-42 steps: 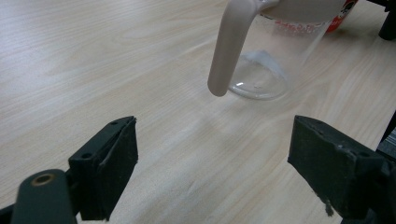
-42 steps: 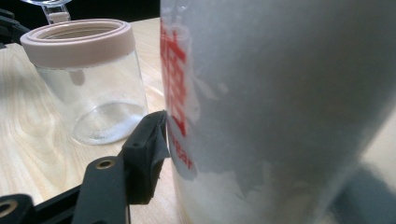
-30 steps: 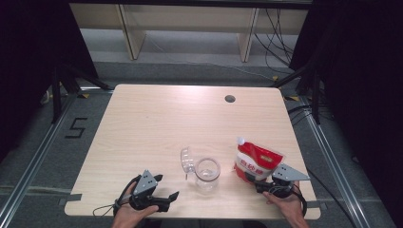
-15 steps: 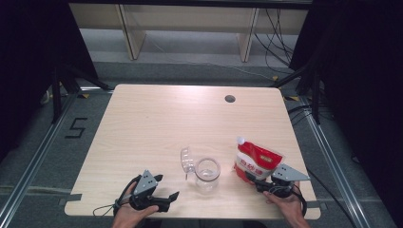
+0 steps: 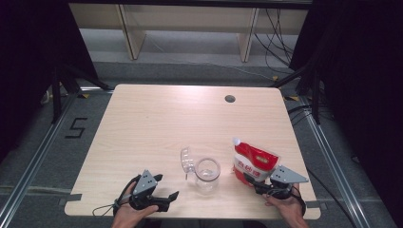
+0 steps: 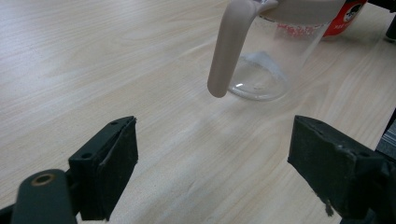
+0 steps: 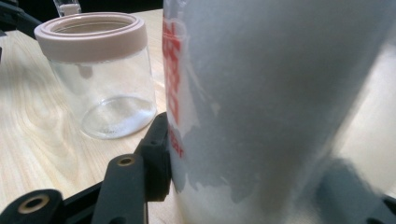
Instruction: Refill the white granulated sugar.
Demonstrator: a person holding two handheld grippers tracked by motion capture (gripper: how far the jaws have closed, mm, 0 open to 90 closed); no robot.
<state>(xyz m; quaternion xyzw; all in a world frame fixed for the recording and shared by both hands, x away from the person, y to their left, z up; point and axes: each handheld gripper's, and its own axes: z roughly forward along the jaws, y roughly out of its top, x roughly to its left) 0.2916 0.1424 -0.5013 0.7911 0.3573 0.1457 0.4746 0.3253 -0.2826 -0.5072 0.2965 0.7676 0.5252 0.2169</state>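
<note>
Black jaws of the right hand-held gripper (image 5: pixel 256 183), at the lower right of the high view, have just been closing around the base of the red-and-white pouch (image 5: pixel 254 162). In the right gripper view the pouch (image 7: pixel 280 112) stands between them, with the left pad against its side. That pouch stands upright, its long axis running up to a white spout at the top. To its left in the high view, close but apart, sits the clear jar (image 5: pixel 207 173) with a beige rim, mouth open, its lid (image 5: pixel 187 159) flipped up on the far left side. At the lower left, the left hand-held gripper (image 5: pixel 167 198) rests on the worktop (image 5: pixel 190 118), jaws wide and empty, pointing toward the jar (image 6: pixel 275 56). The right hand is the nearer to the pouch, the left to the jar.
</note>
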